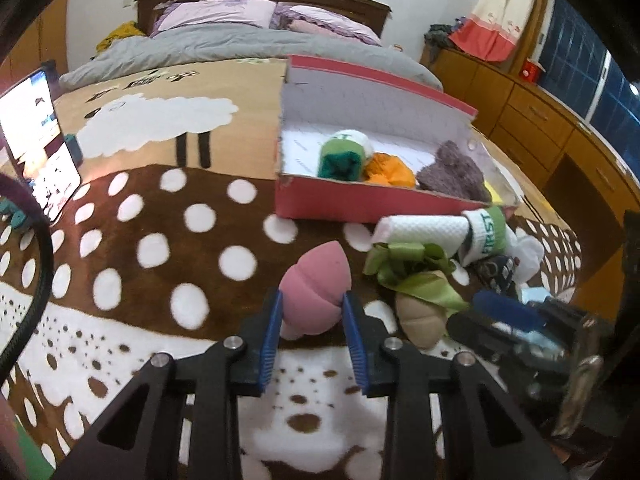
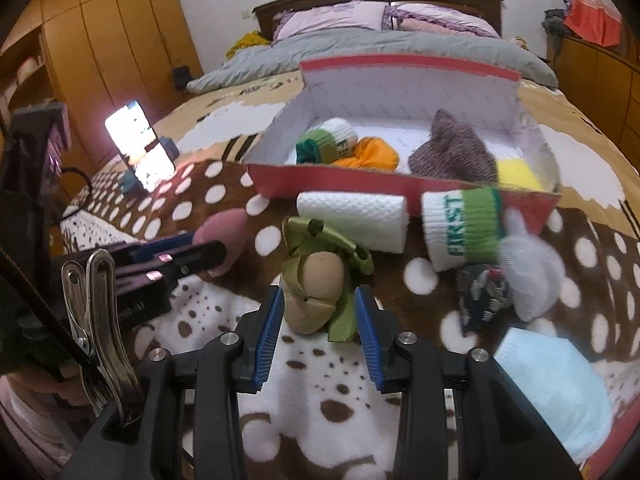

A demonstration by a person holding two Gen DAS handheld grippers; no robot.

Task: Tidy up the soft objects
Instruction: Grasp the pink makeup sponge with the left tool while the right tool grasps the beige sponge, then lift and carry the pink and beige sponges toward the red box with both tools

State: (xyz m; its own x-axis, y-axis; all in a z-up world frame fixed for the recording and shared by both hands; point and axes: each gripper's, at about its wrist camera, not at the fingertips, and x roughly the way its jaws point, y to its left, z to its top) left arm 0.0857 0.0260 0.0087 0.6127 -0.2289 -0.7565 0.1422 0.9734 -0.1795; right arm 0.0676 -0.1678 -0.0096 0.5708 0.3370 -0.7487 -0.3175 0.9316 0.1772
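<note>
A red cardboard box (image 1: 360,204) (image 2: 332,184) lies open on the bed, holding a green sock roll (image 1: 342,156), an orange cloth (image 1: 390,170), a purple plush (image 1: 454,172) and a yellow sponge (image 2: 516,172). My left gripper (image 1: 312,304) is shut on a pink egg-shaped sponge (image 1: 316,288). My right gripper (image 2: 320,304) has its blue pads on both sides of a beige plush with green ribbon (image 2: 318,280), touching it. In front of the box lie a white rolled towel (image 2: 356,216), a white-green "FIRST" sock (image 2: 460,224), a white plush (image 2: 532,268) and a dark patterned sock (image 2: 484,292).
A light blue face mask (image 2: 556,380) lies at the right front. A lit phone on a stand (image 1: 40,140) (image 2: 140,144) sits at the left of the spotted blanket (image 1: 160,240). Wooden drawers (image 1: 540,120) line the right wall.
</note>
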